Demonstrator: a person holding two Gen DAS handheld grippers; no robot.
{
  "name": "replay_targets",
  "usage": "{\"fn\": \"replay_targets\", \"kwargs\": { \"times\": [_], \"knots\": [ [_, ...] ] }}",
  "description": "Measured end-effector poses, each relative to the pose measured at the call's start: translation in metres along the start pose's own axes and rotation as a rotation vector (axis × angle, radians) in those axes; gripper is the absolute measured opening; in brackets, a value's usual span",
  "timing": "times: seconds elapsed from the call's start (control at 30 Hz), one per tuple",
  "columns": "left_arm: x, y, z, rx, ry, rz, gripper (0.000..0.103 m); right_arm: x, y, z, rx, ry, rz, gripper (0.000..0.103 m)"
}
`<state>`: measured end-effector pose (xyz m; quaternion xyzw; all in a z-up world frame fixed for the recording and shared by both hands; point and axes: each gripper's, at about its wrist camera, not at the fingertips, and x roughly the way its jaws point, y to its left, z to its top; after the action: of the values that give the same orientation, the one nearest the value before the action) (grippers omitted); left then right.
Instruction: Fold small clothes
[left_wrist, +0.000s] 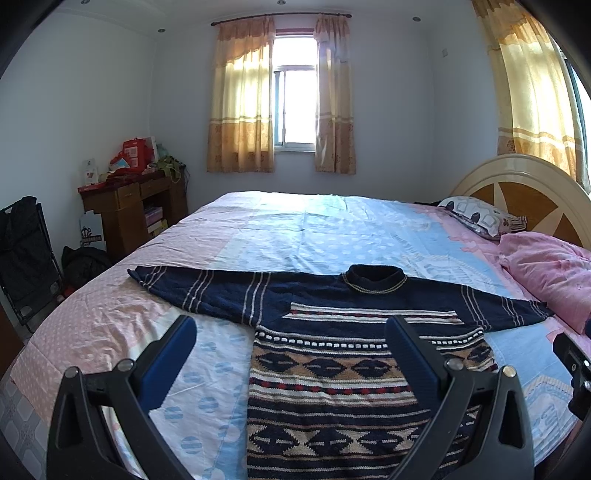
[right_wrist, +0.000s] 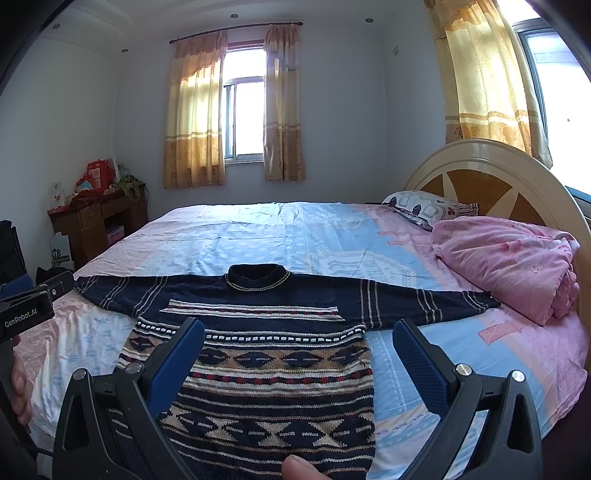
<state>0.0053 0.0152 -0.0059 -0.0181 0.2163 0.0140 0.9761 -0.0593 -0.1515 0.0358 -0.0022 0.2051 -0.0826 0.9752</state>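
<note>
1. The left gripper (left_wrist: 291, 328) is seen in the lower part of the left wrist view with its two blue fingers (left_wrist: 173, 354) spread wide apart; nothing is held between them.
2. The right gripper (right_wrist: 299, 330) is seen in the lower part of the right wrist view, and its blue fingers (right_wrist: 417, 354) are also spread wide, with nothing pinched.
3. Both grippers are held above the near edge of the bed and are not touching the cloth.
4. A knitted sweater (left_wrist: 332, 373) is laid flat on the bed, in the lower centre of both views, with its collar (left_wrist: 376, 278) towards the far side and both sleeves stretched out to the left and right.
5. The upper part of the sweater is dark navy with thin pale stripes; the body is patterned in bands of beige, white, red and navy.
6. In the right wrist view, a fingertip (right_wrist: 299, 467) is seen at the bottom edge, and part of a hand (right_wrist: 18, 391) at the left edge, under the black body of the other gripper.
7. The bed sheet (left_wrist: 295, 229) is pink and light blue with dots.
8. A pink quilt (right_wrist: 509, 262) is bunched at the right side, just beside the right sleeve end, and a patterned pillow (right_wrist: 424, 206) lies behind it, against the rounded headboard (right_wrist: 480, 173).
9. A brown wooden desk (left_wrist: 129, 206) with red items on it is placed in the left corner of the room.
10. A window (left_wrist: 295, 103) with yellow curtains (left_wrist: 240, 99) is seen in the upper centre.
</note>
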Motion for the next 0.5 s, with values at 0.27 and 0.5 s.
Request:
{"fn": "replay_targets", "kwargs": {
  "times": [0.27,0.5],
  "knots": [
    [0.0006,0.0013,-0.0005,-0.001,0.001,-0.001,0.103,0.0017,-0.0006,-0.0001,0.0,0.006,0.001,0.102],
    [0.0009,0.0021,-0.001,0.0,0.002,0.001,0.103,0.0028,-0.0001,-0.0004,-0.001,0.01,0.002,0.102]
  ]
}}
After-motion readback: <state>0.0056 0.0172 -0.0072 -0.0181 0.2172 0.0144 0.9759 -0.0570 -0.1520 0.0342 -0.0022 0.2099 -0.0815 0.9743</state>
